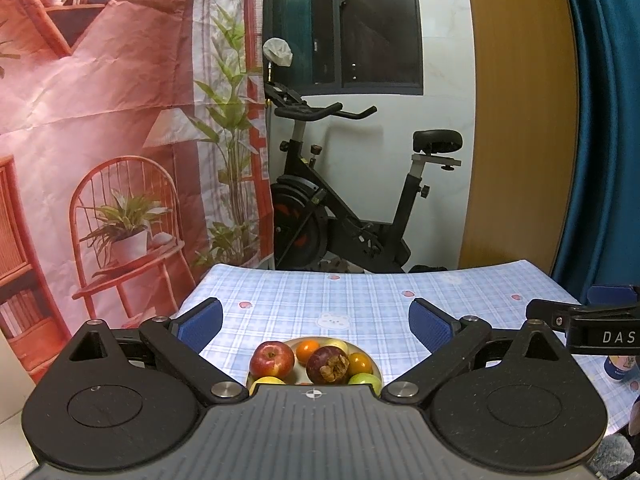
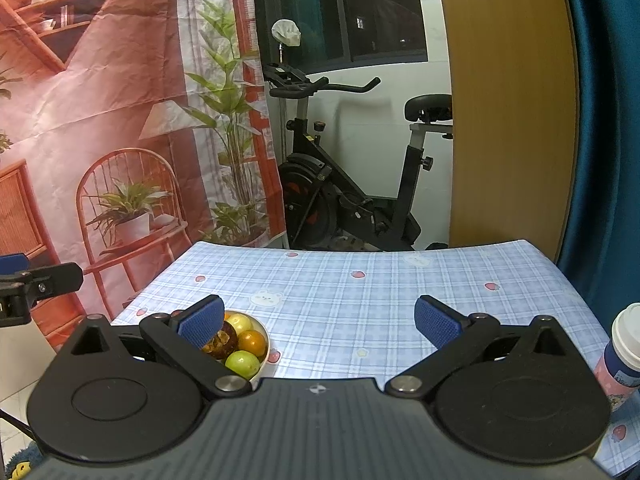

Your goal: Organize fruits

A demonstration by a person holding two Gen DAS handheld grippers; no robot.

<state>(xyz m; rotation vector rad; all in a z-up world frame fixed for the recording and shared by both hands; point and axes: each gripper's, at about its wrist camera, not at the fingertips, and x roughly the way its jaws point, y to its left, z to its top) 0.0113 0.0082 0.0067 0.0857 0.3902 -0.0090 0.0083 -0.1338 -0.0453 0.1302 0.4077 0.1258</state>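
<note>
Both hand-held grippers [image 1: 316, 320] [image 2: 318, 318] wide open, empty; bowl [image 1: 370, 362] holds apple [image 1: 272, 358], mangosteen [image 1: 328, 364], oranges.

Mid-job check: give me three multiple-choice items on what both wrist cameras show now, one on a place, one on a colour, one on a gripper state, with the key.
1. Where is the fruit?
A. In a bowl on the checked tablecloth
B. Loose on the floor
C. On the exercise bike seat

2. What colour are the gripper finger pads?
A. Red
B. Blue
C. White

3. How does the left gripper stand?
A. Shut on the apple
B. Shut on nothing
C. Open, holding nothing

Key:
1 A: the red apple, the dark purple fruit and the others sit together in the bowl on the tablecloth.
2 B: the pads on both tools are blue.
3 C: the left gripper has its fingers spread wide above the bowl, nothing between them; the right gripper is open too.
</note>
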